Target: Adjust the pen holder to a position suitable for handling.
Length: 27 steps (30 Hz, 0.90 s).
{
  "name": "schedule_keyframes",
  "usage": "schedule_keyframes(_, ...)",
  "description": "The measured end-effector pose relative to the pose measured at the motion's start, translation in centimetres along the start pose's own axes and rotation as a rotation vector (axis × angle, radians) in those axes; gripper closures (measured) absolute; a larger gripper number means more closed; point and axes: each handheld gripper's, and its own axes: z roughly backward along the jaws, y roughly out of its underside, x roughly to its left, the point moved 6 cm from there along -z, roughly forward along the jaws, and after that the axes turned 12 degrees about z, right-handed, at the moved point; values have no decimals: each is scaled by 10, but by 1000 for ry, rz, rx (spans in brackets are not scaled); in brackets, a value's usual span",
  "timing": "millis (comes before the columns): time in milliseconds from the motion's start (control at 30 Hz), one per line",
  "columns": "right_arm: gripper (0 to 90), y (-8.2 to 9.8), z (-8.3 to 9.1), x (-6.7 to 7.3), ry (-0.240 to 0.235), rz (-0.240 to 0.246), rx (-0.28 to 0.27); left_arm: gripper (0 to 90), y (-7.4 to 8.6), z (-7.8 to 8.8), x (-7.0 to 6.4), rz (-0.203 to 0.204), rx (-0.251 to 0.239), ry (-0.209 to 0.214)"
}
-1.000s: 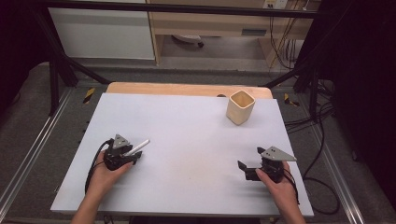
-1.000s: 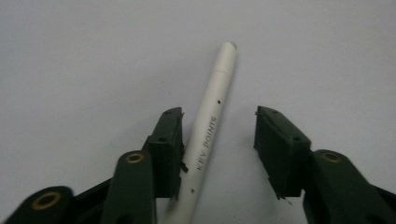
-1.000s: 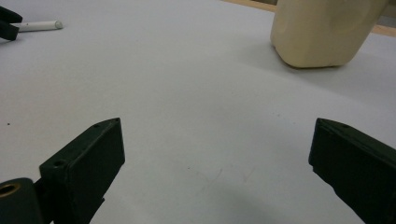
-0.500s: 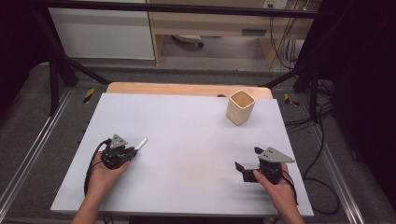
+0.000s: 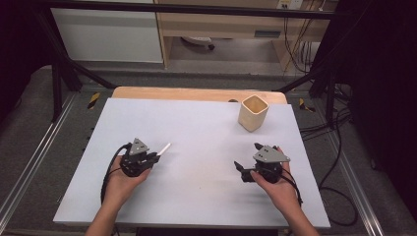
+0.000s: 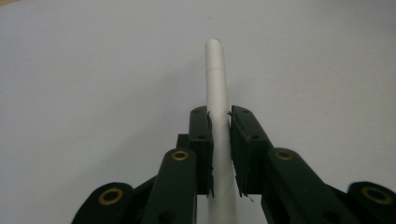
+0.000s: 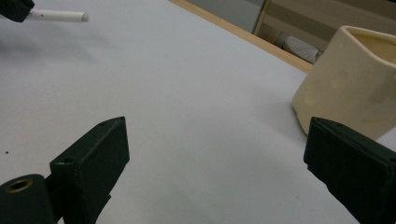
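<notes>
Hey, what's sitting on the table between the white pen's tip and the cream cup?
Nothing: in the high view, bare table lies between the white pen and cream cup.

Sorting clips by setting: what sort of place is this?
Probably a lab recording bench: a white table inside a black frame, loose cables on the floor, handheld left claw gripping a white pen.

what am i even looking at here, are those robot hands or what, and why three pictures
Not robot hands: a person holds a hand-held gripper in each hand. One picture looks down from above the table; the other two come from cameras riding on each gripper, looking along its black jaws. The left gripper is shut on a white pen, which sticks out past the jaws. The right gripper is open and holds nothing. A cream square cup stands at the far right of the table.
</notes>
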Motion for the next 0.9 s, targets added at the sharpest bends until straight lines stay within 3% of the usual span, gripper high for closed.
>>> schedule_keyframes(167,70,3,-8,13,-8,-13,-8,793,-10,-11,-37,-49,19,60)
schedule_keyframes(267,65,7,-7,21,-18,15,10,793,-7,-18,-59,-81,28,86)
schedule_keyframes(700,64,12,-10,36,-30,126,43,793,5,-20,-87,-134,70,156)
schedule_keyframes(900,51,8,-15,52,-48,246,66,793,5,-21,-96,-134,70,185)
